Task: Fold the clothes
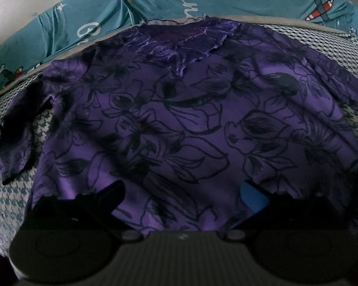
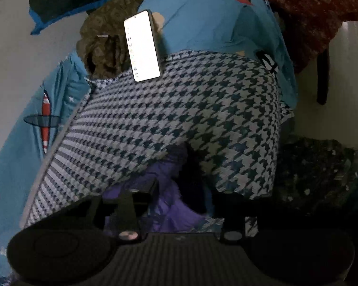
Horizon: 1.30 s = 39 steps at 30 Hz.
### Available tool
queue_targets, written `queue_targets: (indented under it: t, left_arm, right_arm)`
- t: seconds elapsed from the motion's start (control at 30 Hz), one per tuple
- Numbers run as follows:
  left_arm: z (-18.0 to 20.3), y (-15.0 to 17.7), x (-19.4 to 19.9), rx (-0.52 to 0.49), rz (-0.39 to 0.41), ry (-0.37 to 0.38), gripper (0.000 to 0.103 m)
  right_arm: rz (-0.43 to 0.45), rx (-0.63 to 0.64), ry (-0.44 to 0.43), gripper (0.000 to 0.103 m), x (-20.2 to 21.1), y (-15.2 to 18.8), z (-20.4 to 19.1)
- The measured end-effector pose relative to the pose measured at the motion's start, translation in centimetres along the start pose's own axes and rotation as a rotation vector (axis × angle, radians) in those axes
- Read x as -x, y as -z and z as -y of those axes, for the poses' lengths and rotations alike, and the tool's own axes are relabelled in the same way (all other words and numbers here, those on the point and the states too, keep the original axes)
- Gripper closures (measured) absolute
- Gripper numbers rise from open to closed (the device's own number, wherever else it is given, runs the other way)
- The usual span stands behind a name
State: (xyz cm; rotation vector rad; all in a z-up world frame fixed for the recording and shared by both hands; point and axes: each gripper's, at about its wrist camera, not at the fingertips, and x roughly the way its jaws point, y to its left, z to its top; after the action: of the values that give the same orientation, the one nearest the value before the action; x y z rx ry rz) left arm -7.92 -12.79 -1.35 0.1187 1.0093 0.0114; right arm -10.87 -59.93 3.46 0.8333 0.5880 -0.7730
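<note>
A purple shirt with dark flower outlines (image 1: 179, 124) lies spread flat on a houndstooth cloth (image 1: 9, 205), collar at the far side, one sleeve out to the left (image 1: 14, 138). My left gripper (image 1: 183, 193) is open just above the shirt's near hem, with a blue pad on its right finger (image 1: 253, 196). In the right wrist view, my right gripper (image 2: 176, 190) hovers over a bunched purple edge of the shirt (image 2: 169, 202) next to the houndstooth cloth (image 2: 179, 109). Its fingers are dark and I cannot tell if they pinch the fabric.
A teal bedsheet with airplane prints (image 1: 95, 16) lies beyond the houndstooth cloth. A lit phone (image 2: 142, 45) rests at the cloth's far edge. A brown garment (image 2: 102, 40), a dark red one (image 2: 310, 12) and a dark speckled one (image 2: 315, 166) lie around.
</note>
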Motion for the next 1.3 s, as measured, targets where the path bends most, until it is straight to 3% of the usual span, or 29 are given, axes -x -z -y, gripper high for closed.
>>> queue_targets:
  t: [0.27, 0.67, 0.9, 0.97, 1.07, 1.13, 1.2, 1.3]
  left_arm:
    - [-0.1, 0.2, -0.1, -0.002, -0.003, 0.004, 0.000]
    - [0.1, 0.3, 0.0, -0.006, -0.003, 0.004, 0.000]
    - [-0.2, 0.3, 0.0, -0.003, 0.003, -0.007, 0.000]
    - [-0.3, 0.3, -0.1, 0.000, -0.003, -0.007, 0.000]
    - [-0.2, 0.5, -0.5, -0.003, -0.018, -0.008, 0.000]
    - [0.0, 0.7, -0.8, -0.017, -0.025, -0.014, 0.000]
    - [-0.1, 0.9, -0.9, -0.017, -0.021, -0.010, 0.000]
    - [-0.4, 0.9, -1.0, 0.000, -0.026, 0.003, 0.000]
  right_arm:
    - [-0.025, -0.007, 0.011, 0.054, -0.6, 0.2, 0.1]
    - [-0.031, 0.052, 0.155, 0.043, -1.5, 0.6, -0.4]
    - [0.055, -0.021, 0.180, 0.040, -0.3, 0.2, 0.5]
    - [0.011, -0.016, 0.191, 0.039, -0.9, 0.2, 0.6]
    - [-0.083, -0.028, 0.136, 0.038, -2.0, 0.6, 0.6]
    - [-0.106, -0.020, 0.117, 0.029, -2.3, 0.9, 0.3]
    - [-0.100, 0.004, 0.120, 0.029, -2.4, 1.0, -0.2]
    - [-0.083, 0.006, 0.135, 0.042, -2.2, 1.2, -0.4]
